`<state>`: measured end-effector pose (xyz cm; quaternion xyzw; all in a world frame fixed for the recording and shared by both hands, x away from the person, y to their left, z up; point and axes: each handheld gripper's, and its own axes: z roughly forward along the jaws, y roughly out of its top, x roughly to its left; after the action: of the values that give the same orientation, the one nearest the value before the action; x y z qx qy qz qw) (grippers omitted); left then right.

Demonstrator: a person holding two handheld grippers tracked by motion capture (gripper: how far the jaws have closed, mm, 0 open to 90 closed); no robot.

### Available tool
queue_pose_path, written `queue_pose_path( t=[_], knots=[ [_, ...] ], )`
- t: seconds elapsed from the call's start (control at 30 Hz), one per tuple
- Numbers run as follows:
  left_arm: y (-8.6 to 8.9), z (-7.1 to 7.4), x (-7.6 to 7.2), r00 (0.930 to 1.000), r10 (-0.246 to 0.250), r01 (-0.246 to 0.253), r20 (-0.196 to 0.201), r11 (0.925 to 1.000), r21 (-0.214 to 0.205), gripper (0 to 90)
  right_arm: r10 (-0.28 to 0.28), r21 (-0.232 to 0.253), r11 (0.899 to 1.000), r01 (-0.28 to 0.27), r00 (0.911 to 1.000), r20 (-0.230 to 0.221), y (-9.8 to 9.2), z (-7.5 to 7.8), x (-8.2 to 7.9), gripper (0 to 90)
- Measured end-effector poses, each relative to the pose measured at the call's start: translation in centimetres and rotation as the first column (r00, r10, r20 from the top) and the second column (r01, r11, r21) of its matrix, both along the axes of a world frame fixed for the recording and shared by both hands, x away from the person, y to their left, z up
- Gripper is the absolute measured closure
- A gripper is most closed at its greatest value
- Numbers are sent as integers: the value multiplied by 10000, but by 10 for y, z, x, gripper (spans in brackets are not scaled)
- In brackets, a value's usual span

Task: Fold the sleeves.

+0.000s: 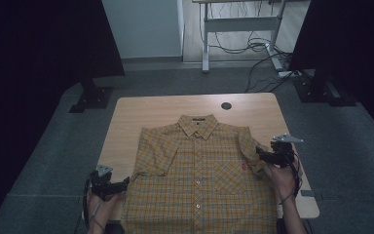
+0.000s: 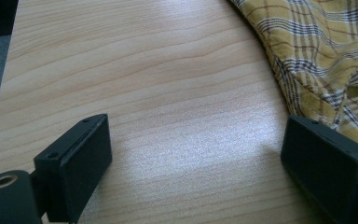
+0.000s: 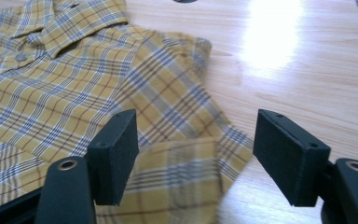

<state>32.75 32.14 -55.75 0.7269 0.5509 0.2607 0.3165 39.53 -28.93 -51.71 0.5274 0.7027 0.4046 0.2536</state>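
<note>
Right gripper [image 1: 264,155] hovered at the shirt's [image 1: 199,170] folded sleeve [image 3: 186,172] near the table's [image 1: 141,109] right edge, jaws spread and gripping nothing, the fold lying between them. Left gripper [image 1: 119,185] stood by the near-left corner, jaws also spread over bare wood, one pad just beside the cloth. Shirt lay flat, buttoned, collar [image 1: 197,120] toward the far edge, hem over the near edge. Judged light, limp and prone to bunching; best pinched at doubled fabric: sleeve fold, shoulder seam or hem corner.
</note>
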Motion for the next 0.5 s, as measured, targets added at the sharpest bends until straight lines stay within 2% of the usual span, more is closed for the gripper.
queue_pose_path(
  t=[0.5],
  knots=[
    [0, 0, 0, 10000, -13, 13, -4, 10000, 1, 87, -944, 326, 9950, 942, 9955, 38, -36, 1, -6, 257]
  ],
)
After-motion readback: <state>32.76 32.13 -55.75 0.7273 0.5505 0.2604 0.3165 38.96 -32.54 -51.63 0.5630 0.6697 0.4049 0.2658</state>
